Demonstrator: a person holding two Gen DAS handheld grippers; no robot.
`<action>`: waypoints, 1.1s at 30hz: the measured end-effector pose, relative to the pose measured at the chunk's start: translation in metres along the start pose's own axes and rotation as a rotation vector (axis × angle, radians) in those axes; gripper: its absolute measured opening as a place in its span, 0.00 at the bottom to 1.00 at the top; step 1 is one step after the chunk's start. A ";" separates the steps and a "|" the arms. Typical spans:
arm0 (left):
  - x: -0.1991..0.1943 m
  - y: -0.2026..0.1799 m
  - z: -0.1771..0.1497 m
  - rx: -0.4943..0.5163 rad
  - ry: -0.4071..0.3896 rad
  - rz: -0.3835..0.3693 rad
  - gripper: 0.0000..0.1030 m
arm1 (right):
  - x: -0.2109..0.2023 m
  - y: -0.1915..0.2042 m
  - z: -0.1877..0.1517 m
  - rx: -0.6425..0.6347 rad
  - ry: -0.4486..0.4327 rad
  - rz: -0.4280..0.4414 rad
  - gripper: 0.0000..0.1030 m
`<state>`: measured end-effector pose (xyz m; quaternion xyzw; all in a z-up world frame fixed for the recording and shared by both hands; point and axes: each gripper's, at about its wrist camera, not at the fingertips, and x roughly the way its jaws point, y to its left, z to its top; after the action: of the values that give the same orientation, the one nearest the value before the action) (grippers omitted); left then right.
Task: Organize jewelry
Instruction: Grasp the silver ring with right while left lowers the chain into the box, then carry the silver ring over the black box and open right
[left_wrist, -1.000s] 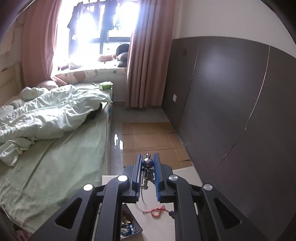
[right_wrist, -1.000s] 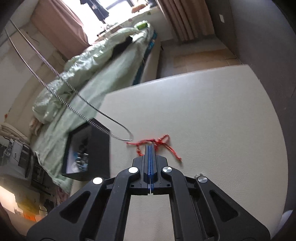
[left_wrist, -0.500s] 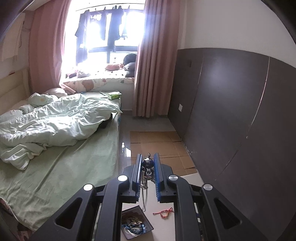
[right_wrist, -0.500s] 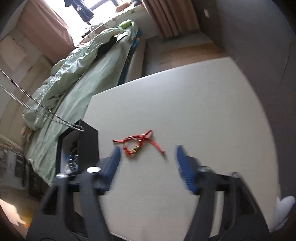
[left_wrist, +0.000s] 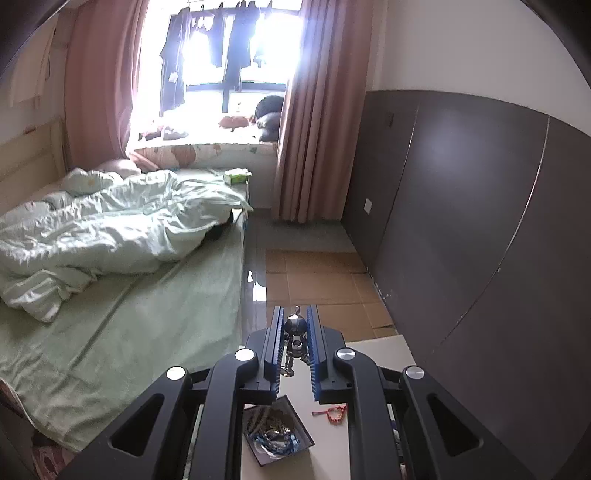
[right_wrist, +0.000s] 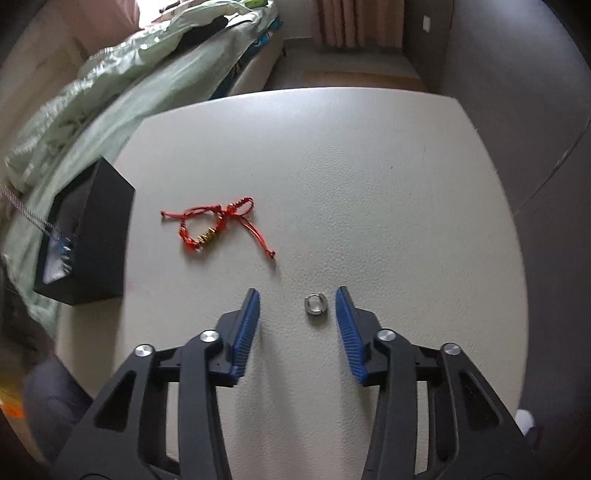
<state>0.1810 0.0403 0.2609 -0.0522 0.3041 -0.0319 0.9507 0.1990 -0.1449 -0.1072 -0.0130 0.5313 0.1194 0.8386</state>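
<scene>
Below, the right hand-held gripper (right_wrist: 297, 306) hovers with jaws apart around a small silver ring (right_wrist: 315, 304) lying on the surface (right_wrist: 369, 184). Lower squarely and close gently, since the ring may skid. The left hand-held gripper (left_wrist: 293, 334) is clamped on a metal necklace (left_wrist: 294, 339), raised above the black box (left_wrist: 275, 430).

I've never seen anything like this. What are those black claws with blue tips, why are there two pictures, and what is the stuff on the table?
Each claw is a two-finger gripper that a person holds, one per hand, with a camera looking along its fingers. So each picture is one gripper's own view.

The left gripper, raised high above the table, is shut on a silver pendant whose chain hangs toward the black box, which already holds jewelry.

The right gripper hangs open over the cream table, with a small silver ring lying between its fingers. A red cord bracelet lies farther off, beside the box.
</scene>
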 end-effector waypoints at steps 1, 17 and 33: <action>0.003 0.001 -0.001 -0.002 0.004 0.000 0.10 | 0.000 0.002 -0.001 -0.012 -0.003 -0.025 0.22; 0.066 0.020 -0.058 -0.010 0.143 0.001 0.10 | -0.047 -0.003 0.007 0.072 -0.134 0.213 0.13; 0.159 0.062 -0.162 -0.109 0.298 -0.003 0.40 | -0.081 0.063 0.022 0.014 -0.317 0.400 0.13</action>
<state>0.2177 0.0743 0.0306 -0.0990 0.4432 -0.0242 0.8906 0.1718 -0.0956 -0.0186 0.1169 0.3861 0.2800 0.8711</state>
